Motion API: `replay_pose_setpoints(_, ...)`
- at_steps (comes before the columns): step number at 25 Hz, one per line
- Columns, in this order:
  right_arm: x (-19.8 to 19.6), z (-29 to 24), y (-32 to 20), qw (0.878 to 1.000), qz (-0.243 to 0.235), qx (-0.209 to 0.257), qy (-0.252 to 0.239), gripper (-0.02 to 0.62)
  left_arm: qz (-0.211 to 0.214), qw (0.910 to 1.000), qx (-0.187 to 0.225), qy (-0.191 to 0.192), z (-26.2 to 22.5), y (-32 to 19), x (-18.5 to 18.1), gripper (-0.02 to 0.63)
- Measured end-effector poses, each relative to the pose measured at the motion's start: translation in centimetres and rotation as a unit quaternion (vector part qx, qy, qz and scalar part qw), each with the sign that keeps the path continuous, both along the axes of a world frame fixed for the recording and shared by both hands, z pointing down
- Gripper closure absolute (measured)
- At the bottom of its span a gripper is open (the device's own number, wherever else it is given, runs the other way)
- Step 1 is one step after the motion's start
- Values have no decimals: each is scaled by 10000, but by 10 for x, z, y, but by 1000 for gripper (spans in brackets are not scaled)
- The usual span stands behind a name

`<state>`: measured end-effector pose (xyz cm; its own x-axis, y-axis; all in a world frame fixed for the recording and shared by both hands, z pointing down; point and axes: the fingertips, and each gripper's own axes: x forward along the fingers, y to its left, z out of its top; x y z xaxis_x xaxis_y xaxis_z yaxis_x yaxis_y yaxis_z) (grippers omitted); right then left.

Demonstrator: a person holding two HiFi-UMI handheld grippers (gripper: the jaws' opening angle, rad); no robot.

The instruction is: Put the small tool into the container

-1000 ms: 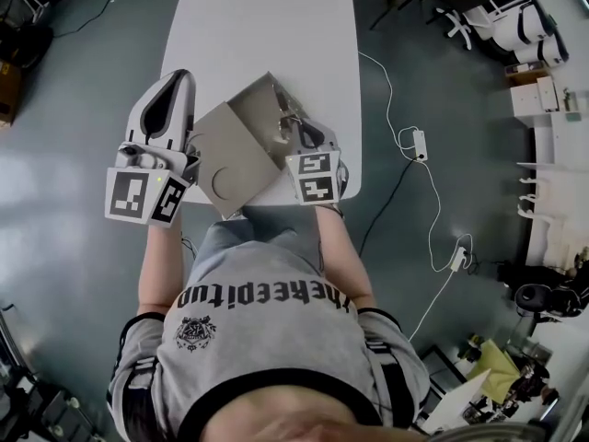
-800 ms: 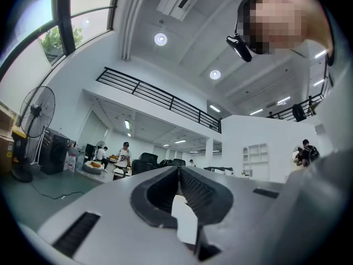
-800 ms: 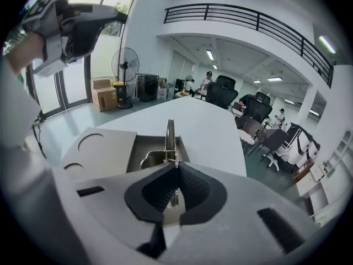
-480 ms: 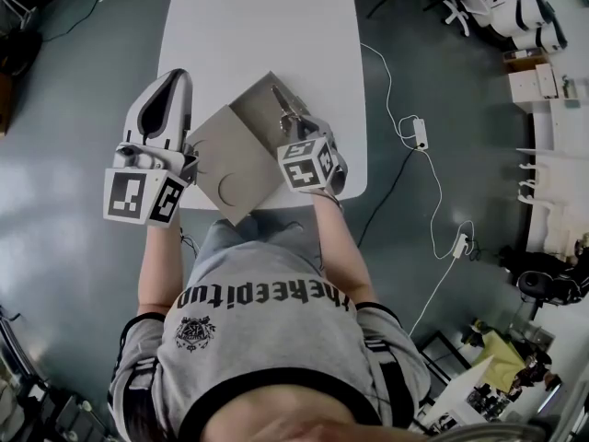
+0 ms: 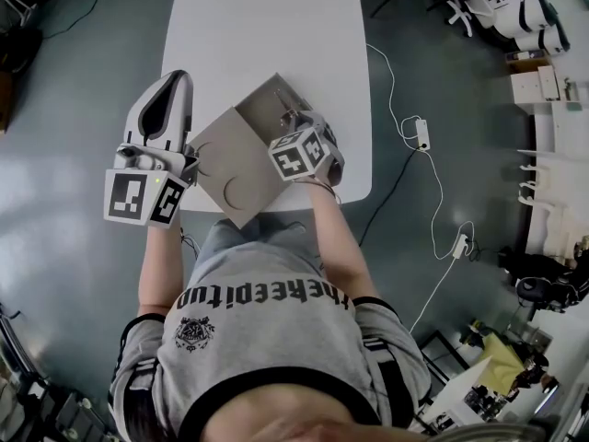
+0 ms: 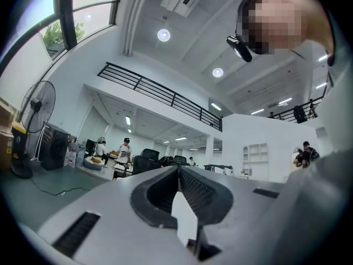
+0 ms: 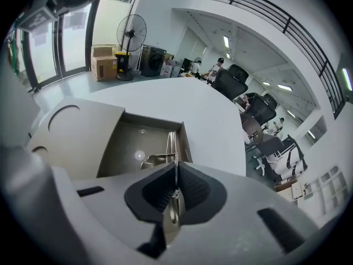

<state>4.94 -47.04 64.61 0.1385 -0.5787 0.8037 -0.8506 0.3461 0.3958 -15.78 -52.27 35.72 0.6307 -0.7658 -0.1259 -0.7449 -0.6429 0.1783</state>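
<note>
A grey box lies open near the front edge of the white table, its lid folded out toward me. My right gripper hangs over the box's right side, shut on a small metal tool whose tip points into the box. In the right gripper view the tool is pinched between the jaws and reaches down to the box floor. My left gripper stays off the table's left edge, beside the lid, shut on nothing; its view faces the ceiling.
The far half of the table is bare. A white cable and power strip lie on the floor to the right. Office chairs stand at the back right. A fan and cardboard boxes stand beyond the table.
My right gripper has shifted up and left over the box and rolled, so its marker cube faces another way. The left gripper has stayed still.
</note>
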Motion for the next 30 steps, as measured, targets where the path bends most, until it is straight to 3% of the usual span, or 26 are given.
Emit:
replay_pose_setpoints(10,-4,13,6,9999,38,-144,-86,582,-46,10000,-52,-45,1,3,-8,592)
replay_pose_setpoints(16,-23,25,14,9966,-30,-267,-777,496,-11,10000,-34,-49,-2,3,-4,592)
replay_pose_setpoints(20,-27,26,17,9933,-9,-160,-1148,485,-26,10000,-32,-69,-1,6,-2,592)
replay_pose_setpoints(24,-27,13,18,9819,175,85,-1882,480,-27,9999,-20,-96,-4,13,3,592)
replay_pose_setpoints(26,-27,6,18,9742,270,278,-2224,491,-28,9999,0,-102,-4,16,5,592)
replay_pose_setpoints(30,-22,-17,23,9634,398,625,-2575,594,-37,9999,54,-104,-7,24,12,592)
